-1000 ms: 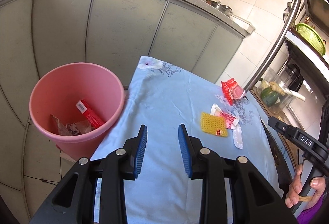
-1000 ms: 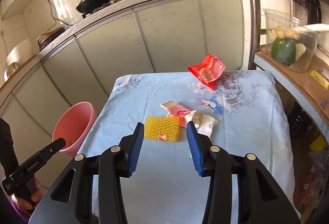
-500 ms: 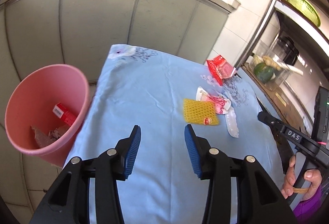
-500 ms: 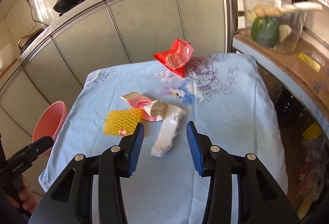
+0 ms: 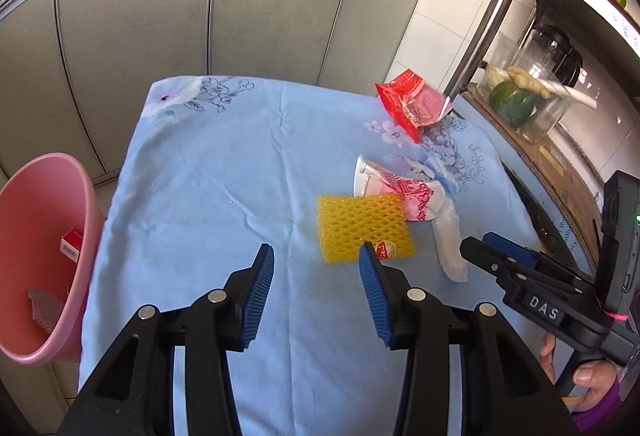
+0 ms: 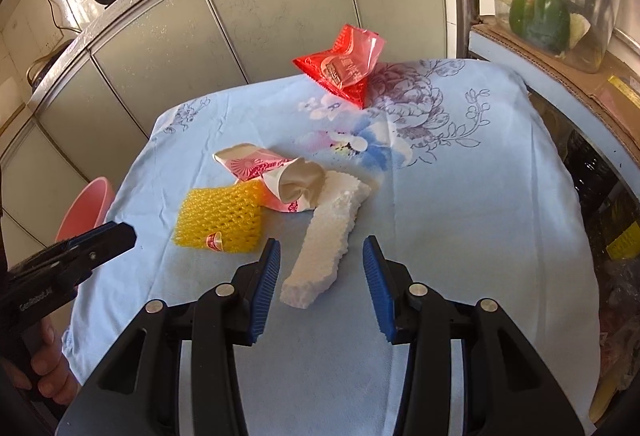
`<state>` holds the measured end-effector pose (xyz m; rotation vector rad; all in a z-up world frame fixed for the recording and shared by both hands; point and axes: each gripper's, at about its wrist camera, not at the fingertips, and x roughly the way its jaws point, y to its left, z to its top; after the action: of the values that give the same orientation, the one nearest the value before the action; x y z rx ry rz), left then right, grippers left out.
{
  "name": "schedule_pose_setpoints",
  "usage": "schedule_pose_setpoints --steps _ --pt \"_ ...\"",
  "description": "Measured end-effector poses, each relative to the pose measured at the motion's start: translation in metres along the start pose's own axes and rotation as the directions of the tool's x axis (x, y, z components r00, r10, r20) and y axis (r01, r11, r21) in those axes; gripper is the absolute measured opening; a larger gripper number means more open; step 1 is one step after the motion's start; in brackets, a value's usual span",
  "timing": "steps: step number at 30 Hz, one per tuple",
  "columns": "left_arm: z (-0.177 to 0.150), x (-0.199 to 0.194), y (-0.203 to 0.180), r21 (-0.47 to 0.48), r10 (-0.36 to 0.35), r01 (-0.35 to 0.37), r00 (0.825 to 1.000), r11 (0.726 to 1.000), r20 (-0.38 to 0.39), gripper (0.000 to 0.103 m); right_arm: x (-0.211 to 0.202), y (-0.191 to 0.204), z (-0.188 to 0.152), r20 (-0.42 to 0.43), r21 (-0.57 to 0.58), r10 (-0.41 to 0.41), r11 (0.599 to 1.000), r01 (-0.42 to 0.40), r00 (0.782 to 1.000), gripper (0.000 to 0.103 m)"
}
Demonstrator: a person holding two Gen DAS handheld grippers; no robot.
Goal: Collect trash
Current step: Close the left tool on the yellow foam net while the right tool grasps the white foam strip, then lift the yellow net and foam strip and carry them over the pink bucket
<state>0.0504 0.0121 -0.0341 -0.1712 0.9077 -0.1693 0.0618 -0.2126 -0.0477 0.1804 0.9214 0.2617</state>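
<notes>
Trash lies on a table under a blue flowered cloth (image 5: pixel 224 172). A yellow foam net (image 5: pixel 362 226) sits just beyond my left gripper (image 5: pixel 316 264), which is open and empty, its right pad close to the net's near edge. Behind the net are a crumpled pink-and-white paper cup (image 5: pixel 400 188) and a red wrapper (image 5: pixel 412 104). My right gripper (image 6: pixel 320 260) is open, and the near end of a white foam strip (image 6: pixel 328 236) lies between its fingertips, untouched by the pads. The yellow foam net (image 6: pixel 224 220) is to its left.
A pink bin (image 5: pixel 40 256) stands on the floor left of the table, holding a red box (image 5: pixel 72 244) and crumpled scraps. Grey cabinets (image 5: pixel 180 16) close off the back. At the right are a metal post (image 5: pixel 492 16) and a clear tub of vegetables (image 6: pixel 548 8).
My left gripper swung right, away from the bin and toward the yellow net, and its jaws widened. My right gripper came down and shifted from the net to the white foam strip.
</notes>
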Motion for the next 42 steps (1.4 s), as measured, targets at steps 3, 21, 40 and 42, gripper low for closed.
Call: schedule_pose_setpoints --steps 3,21,40,42 --pt "0.003 0.013 -0.001 -0.002 -0.002 0.002 1.000 1.000 -0.016 0.044 0.007 0.000 -0.001 -0.006 -0.006 -0.013 1.000 0.013 1.000 0.044" --pt "0.001 0.055 -0.018 0.025 0.020 -0.018 0.999 1.000 -0.044 0.023 0.028 0.001 0.001 -0.042 -0.014 -0.044 0.999 0.043 0.998 0.044" --pt "-0.009 -0.005 0.006 -0.017 -0.017 0.018 0.998 1.000 0.066 0.004 0.007 0.010 -0.005 0.000 -0.046 -0.087 0.995 0.086 0.996 0.028" --pt "-0.011 -0.014 0.008 -0.024 -0.021 0.023 0.997 0.999 0.079 0.004 0.002 0.011 -0.006 0.009 -0.046 -0.083 0.995 0.083 0.997 0.028"
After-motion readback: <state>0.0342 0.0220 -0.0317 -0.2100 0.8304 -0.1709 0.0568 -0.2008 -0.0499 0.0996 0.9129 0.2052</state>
